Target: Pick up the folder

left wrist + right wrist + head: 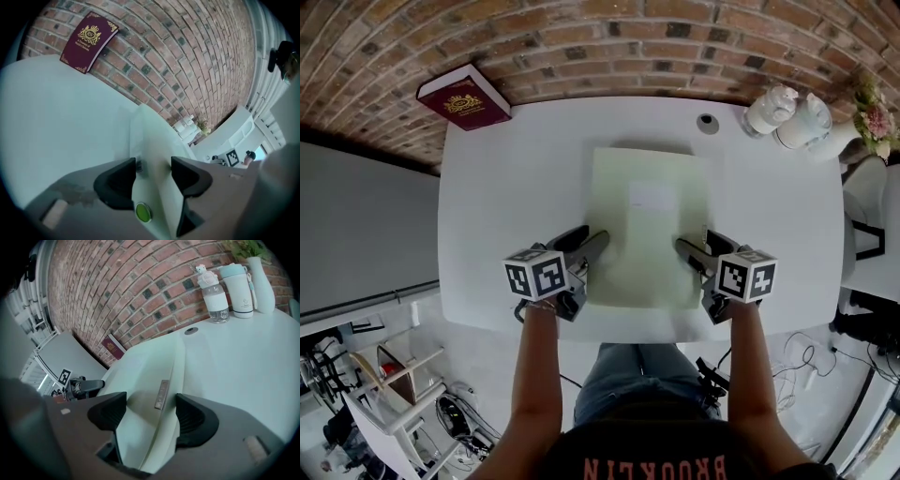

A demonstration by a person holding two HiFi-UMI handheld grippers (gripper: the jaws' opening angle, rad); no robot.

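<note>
At the desk's near edge: left tool [586, 246] [152, 173], jaws wide apart, straddling the left border of the folder [649, 225] [150, 140] [150, 362], border in the gap, not clamped. Opposite, right tool [694, 246] [151, 411], jaws likewise spread, right border of the folder between them, no squeeze visible. Pale green folder mid-desk, closed, near end between the two tools, far end toward the wall.

Underneath, white desk [516, 187], pushed against a red brick wall [581, 37]. At the far left corner, maroon book [464, 97] [89, 40] leaning on the bricks. Small round grey grommet [707, 122] [191, 330] just beyond the folder.

At the far right corner, close together: clear bottle [769, 110] [213, 294] with white cap, pale lidded tumbler [802, 122] [236, 289], white vase [262, 282] with greenery; contents of bottle and tumbler not discernible.
</note>
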